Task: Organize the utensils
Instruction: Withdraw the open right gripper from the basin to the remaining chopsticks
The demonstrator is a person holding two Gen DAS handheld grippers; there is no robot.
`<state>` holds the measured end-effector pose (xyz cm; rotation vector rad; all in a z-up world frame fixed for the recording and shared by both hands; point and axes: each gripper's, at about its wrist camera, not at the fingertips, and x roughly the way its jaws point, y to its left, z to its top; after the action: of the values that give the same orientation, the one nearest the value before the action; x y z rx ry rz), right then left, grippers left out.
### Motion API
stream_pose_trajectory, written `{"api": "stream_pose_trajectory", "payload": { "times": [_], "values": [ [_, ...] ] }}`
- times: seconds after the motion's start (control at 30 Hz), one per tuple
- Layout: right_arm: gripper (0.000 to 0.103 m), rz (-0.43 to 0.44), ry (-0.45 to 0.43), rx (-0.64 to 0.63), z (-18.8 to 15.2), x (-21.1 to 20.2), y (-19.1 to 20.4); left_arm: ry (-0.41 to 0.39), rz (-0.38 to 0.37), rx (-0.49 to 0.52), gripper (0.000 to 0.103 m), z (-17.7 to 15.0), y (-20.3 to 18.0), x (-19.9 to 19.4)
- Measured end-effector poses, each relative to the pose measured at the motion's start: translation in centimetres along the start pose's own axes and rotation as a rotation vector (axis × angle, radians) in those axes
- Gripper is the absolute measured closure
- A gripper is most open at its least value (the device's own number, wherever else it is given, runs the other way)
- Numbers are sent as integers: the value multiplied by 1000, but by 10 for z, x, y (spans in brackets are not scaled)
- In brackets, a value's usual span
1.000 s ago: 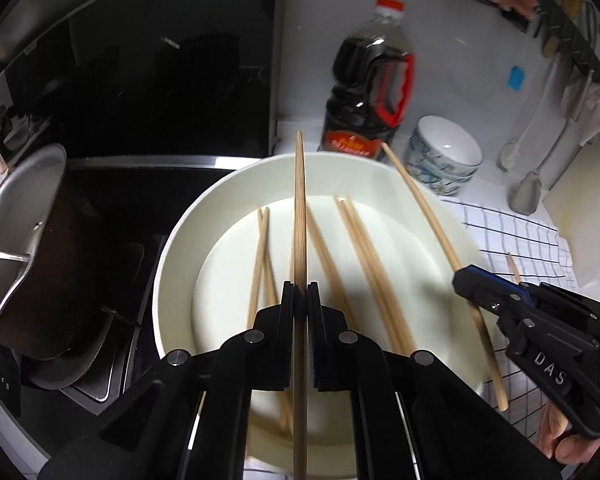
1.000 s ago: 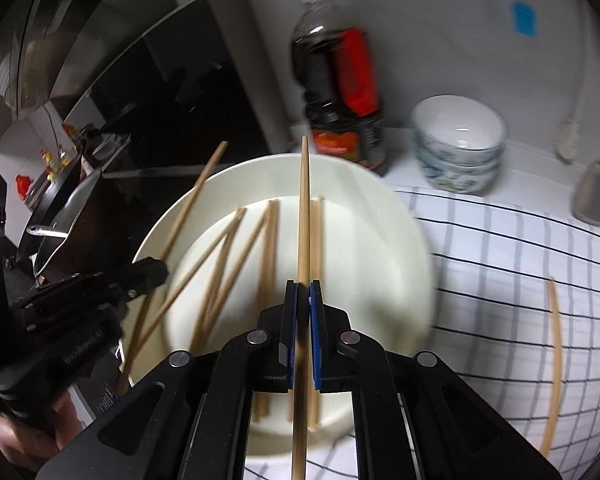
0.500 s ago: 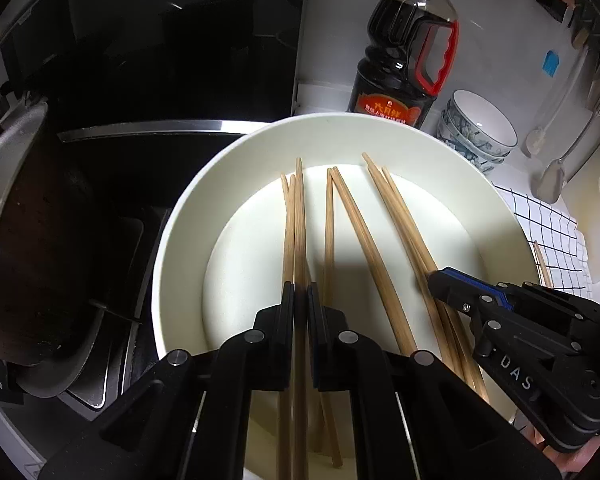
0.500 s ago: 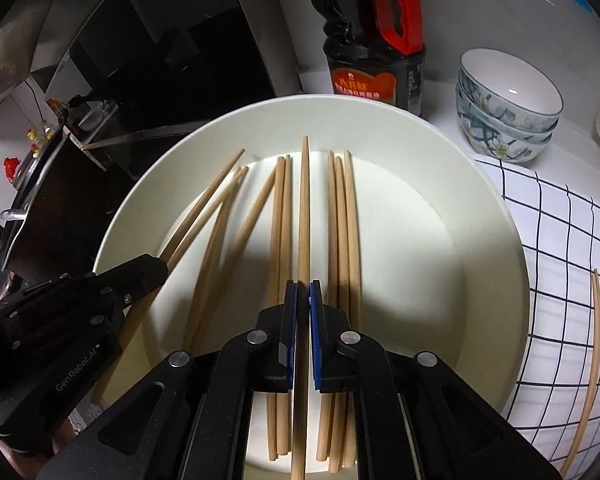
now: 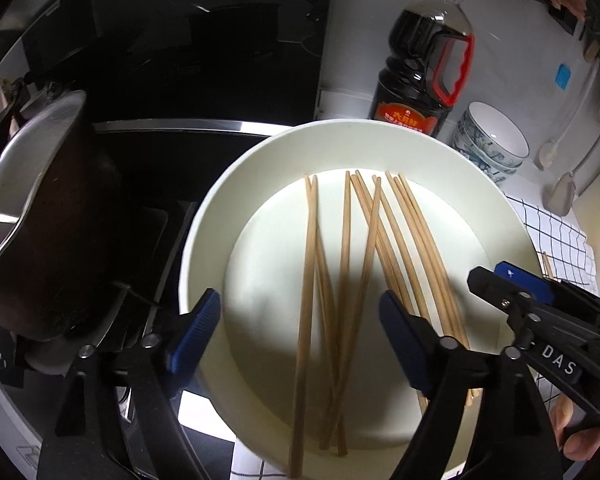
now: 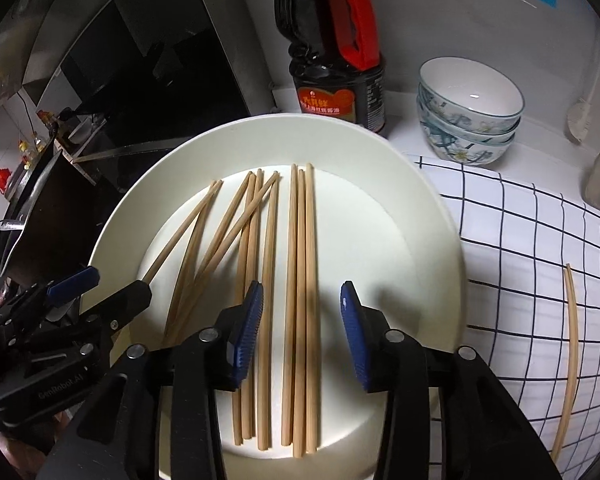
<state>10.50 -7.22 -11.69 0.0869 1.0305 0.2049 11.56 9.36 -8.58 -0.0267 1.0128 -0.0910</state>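
Several wooden chopsticks (image 5: 346, 248) lie in a large white plate (image 5: 212, 220); they show in the right wrist view (image 6: 298, 264) in the same plate (image 6: 432, 248). My left gripper (image 5: 300, 334) is open and empty just above the plate's near side. My right gripper (image 6: 302, 330) is open and empty above the plate, and it shows in the left wrist view (image 5: 504, 280) at the plate's right rim. One more chopstick (image 6: 570, 356) lies on the checked cloth (image 6: 520, 248) to the right.
A dark soy sauce bottle (image 6: 336, 52) stands behind the plate. Stacked patterned bowls (image 6: 470, 108) sit to its right. A metal pot (image 5: 40, 216) is on the black stove at left. Spoons (image 5: 562, 196) hang on the wall at right.
Both grippers were shut on a chopstick each over the plate. Both have opened, and those chopsticks now lie in the plate with the others.
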Motion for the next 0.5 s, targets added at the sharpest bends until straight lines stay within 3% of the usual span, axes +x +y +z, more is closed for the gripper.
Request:
{"api": "stream_pose_trajectory", "payload": {
  "times": [0.27,0.5],
  "values": [
    [50,-3,-44,-39,-5,-25,3,-30,35,-7,8,-5,-1,-21],
    [46,26,-45,-36,-12,-44,-4,-47,32,-26,7,-9,-8,-37]
  ]
}}
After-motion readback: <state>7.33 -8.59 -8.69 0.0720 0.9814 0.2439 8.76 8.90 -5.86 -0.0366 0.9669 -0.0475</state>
